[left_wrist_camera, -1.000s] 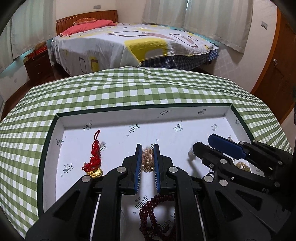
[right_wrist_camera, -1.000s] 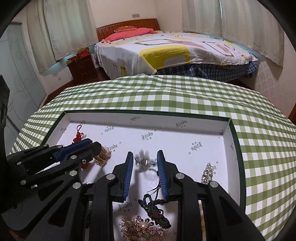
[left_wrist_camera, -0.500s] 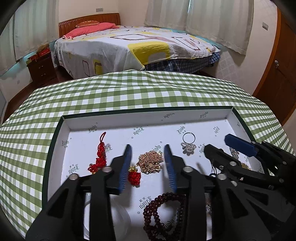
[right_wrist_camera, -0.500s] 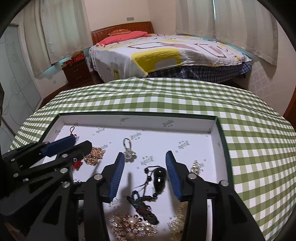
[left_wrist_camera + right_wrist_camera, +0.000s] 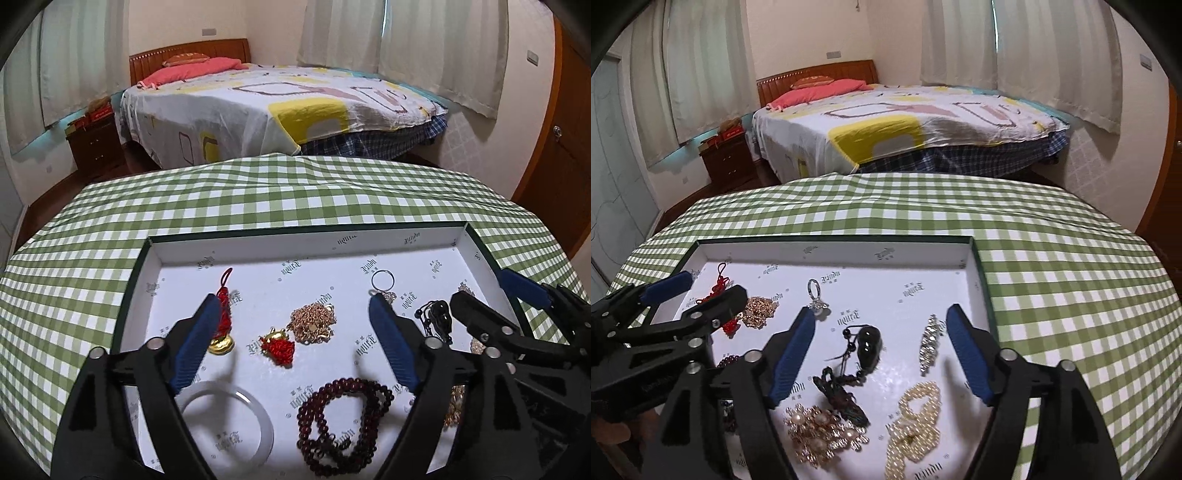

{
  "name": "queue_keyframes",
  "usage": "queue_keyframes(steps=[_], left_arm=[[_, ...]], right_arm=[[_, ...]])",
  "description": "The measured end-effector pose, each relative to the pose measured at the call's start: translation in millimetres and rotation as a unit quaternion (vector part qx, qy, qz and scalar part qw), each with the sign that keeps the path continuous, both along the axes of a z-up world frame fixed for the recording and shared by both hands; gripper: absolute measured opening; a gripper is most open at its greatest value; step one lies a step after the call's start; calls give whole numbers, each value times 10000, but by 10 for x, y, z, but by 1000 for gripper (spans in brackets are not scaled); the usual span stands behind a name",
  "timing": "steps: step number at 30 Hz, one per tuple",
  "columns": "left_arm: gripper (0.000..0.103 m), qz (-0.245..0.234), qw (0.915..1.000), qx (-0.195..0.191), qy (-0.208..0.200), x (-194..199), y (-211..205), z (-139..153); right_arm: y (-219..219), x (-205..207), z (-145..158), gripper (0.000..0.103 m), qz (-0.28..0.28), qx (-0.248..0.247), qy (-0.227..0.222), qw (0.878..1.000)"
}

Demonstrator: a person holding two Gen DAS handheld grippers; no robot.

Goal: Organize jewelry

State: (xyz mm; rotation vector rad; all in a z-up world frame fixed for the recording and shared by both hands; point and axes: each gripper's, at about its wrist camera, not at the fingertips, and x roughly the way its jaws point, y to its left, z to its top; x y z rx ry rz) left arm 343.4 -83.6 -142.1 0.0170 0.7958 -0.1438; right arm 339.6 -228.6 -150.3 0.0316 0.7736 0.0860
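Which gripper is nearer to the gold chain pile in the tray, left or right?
Left. The left gripper, jaws opening and holding nothing, frames the gold chain pile between its fingers. The right gripper is off to the pile's right, over the black pendant.

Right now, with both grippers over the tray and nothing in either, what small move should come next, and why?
Probably lift both clear of the tray. The left gripper is opening, the gold chain lying loose between its fingers; the right gripper is opening over the black pendant, not touching it. The ring lies apart, so both placements look finished.
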Motion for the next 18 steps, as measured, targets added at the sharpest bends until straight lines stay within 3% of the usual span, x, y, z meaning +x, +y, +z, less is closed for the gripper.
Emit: queue_keyframes(steps=[8,18], left_arm=[[91,94,9990,292,-326,-340,14,112],[93,366,9980,254,-450,-761,182,248]], right_arm=[[-114,-239,40,78,-182,4,-122,9998],[-176,-575,114,80,-359,-7,-236,9991]])
